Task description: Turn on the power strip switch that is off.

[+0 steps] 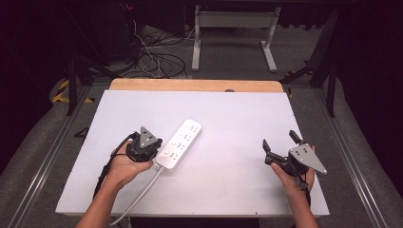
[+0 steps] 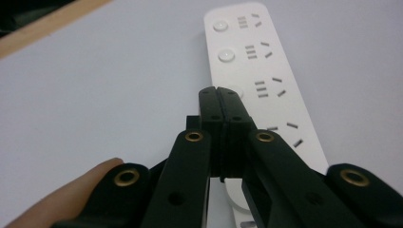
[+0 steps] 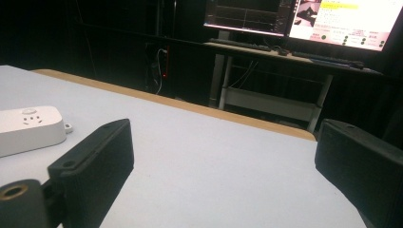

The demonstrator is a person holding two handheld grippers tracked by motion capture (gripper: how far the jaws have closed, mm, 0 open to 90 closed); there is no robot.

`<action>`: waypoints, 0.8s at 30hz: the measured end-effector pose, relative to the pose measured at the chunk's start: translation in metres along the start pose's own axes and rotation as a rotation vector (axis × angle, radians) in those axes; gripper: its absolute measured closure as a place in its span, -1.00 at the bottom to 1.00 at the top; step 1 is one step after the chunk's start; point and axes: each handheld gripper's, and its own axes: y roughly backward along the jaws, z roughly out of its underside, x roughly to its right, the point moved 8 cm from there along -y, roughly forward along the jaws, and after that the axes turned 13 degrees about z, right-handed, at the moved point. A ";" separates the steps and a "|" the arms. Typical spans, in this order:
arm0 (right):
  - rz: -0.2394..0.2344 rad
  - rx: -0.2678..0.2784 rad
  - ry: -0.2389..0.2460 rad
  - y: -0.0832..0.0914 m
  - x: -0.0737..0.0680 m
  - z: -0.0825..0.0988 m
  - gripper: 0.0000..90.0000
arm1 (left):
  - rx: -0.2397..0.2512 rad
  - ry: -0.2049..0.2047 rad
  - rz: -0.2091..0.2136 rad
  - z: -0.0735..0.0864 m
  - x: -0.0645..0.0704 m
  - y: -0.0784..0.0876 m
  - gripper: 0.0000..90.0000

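From the high view, a white power strip [image 1: 179, 145] lies diagonally on the white worktop [image 1: 237, 123]; the left claw [image 1: 153, 148] sits at its near end; the right claw [image 1: 280, 145] hovers well apart; the left gripper view shows jaws pressed together over the strip; the right gripper view shows jaws spread wide.

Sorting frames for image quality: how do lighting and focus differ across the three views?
High view: the white table is evenly lit and the surroundings fall dark. Left gripper view: the power strip is fairly sharp, the left tool close-up is softer. Right gripper view: the monitors glare bright, the room is dim, and the right tool is blurred.
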 end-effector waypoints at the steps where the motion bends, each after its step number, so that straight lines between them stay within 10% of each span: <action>1: 0.002 -0.001 0.002 0.000 0.000 0.000 -0.86 | -0.022 0.005 0.012 0.001 0.001 -0.003 1.00; 17: -0.013 -0.009 0.011 0.000 -0.002 0.001 -0.84 | -0.224 0.066 0.084 -0.002 0.004 -0.028 1.00; 24: -0.009 -0.011 0.020 0.001 -0.002 0.001 -0.83 | -0.236 0.088 0.092 0.000 0.003 -0.032 1.00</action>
